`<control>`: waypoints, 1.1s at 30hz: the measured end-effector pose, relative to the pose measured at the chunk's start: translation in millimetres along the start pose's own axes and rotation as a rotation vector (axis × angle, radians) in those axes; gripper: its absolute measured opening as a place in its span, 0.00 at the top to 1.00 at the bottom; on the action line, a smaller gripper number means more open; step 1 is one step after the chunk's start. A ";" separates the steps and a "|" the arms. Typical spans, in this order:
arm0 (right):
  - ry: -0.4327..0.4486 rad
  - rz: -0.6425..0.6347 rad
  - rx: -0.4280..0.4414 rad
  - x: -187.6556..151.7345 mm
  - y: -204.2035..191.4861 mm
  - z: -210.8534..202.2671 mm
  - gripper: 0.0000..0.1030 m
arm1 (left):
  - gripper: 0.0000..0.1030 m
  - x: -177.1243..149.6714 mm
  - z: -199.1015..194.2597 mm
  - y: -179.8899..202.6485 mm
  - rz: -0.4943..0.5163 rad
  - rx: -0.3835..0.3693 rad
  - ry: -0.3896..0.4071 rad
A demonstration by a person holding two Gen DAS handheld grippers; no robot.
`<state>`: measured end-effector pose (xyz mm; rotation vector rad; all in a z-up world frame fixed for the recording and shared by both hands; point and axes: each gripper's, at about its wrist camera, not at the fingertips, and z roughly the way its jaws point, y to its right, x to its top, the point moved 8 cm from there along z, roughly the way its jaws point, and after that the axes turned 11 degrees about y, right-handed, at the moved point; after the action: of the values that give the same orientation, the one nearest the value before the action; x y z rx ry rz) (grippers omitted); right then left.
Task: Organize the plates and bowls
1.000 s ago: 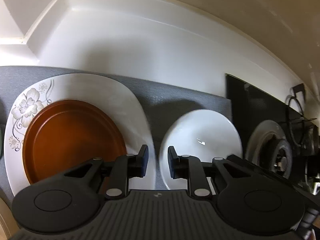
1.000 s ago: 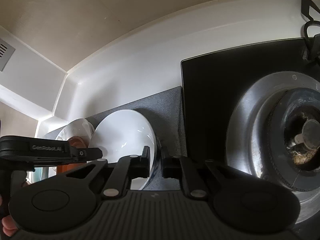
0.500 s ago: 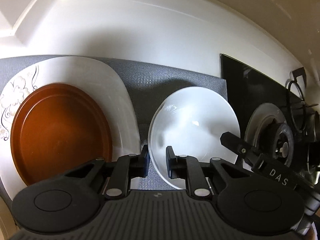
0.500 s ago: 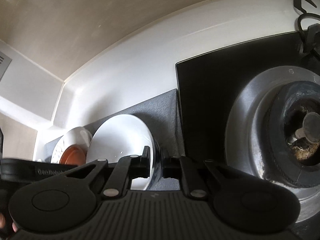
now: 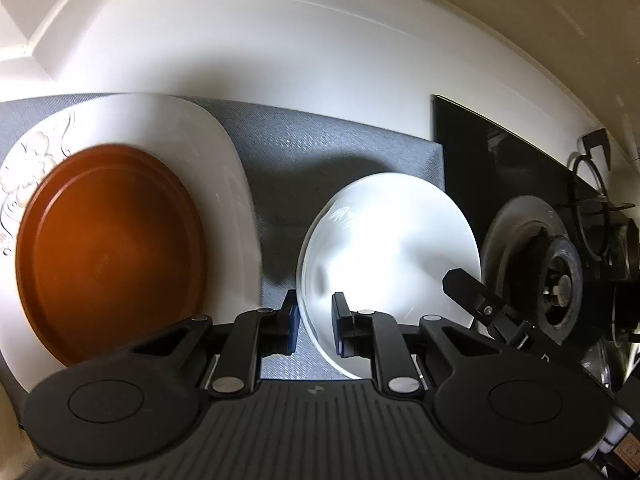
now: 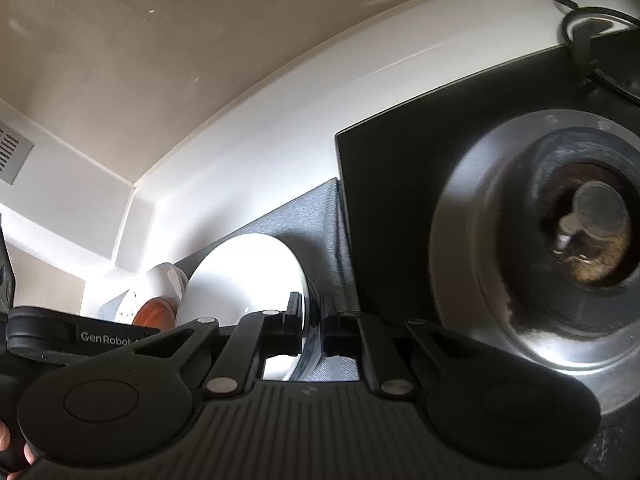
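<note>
Straddling the white bowl's [image 5: 392, 248] rim at 6 o'clock, left gripper [image 5: 314, 328] has one pad either side; contact unclear, can't tell if clamped. Right gripper [image 6: 312, 320] pinches the same bowl's [image 6: 248, 276] rim. Bowl on grey mat [image 5: 320, 160]. Orange plate [image 5: 108, 248] on floral white plate [image 5: 224, 160] at 9 o'clock. Stove burner [image 6: 580, 232] at 3 o'clock.

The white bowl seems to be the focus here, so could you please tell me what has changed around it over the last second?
The left tongs swung right from the brown plate and now straddle the white bowl's left rim. The right tongs eased further onto its right rim, closing around it. The bowl, the brown plate on the floral plate, the grey mat and the stove burner stayed put.
</note>
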<state>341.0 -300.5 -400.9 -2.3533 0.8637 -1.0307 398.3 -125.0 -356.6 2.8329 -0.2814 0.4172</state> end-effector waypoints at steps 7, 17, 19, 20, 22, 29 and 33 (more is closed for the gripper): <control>0.022 -0.061 -0.014 4.5 -11.4 -18.8 0.91 | 0.83 -4.1 -14.8 1.8 0.001 -0.043 0.041; 0.058 -0.104 0.009 10.4 -35.9 -40.1 0.90 | 0.83 -5.3 -49.1 -4.0 -0.004 -0.074 0.076; 0.061 -0.103 0.020 9.7 -42.1 -42.4 0.90 | 0.83 -5.0 -58.0 -7.0 0.004 -0.065 0.091; 0.062 -0.103 0.025 9.1 -45.3 -43.7 0.90 | 0.83 -5.6 -60.9 -8.4 0.007 -0.062 0.098; 0.067 -0.110 0.032 7.9 -52.5 -46.3 0.90 | 0.83 -5.2 -68.2 -13.3 -0.010 -0.067 0.105; 0.079 -0.125 0.053 4.5 -77.7 -50.0 0.90 | 0.83 -5.7 -87.6 -29.9 -0.029 -0.063 0.140; 0.062 -0.147 0.068 -0.9 -96.1 -43.7 0.90 | 0.83 -4.8 -95.3 -49.1 -0.064 -0.060 0.152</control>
<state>342.7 -236.9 -316.6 -2.3666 0.6742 -1.1787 380.6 -50.6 -281.3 2.7252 -0.1690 0.5964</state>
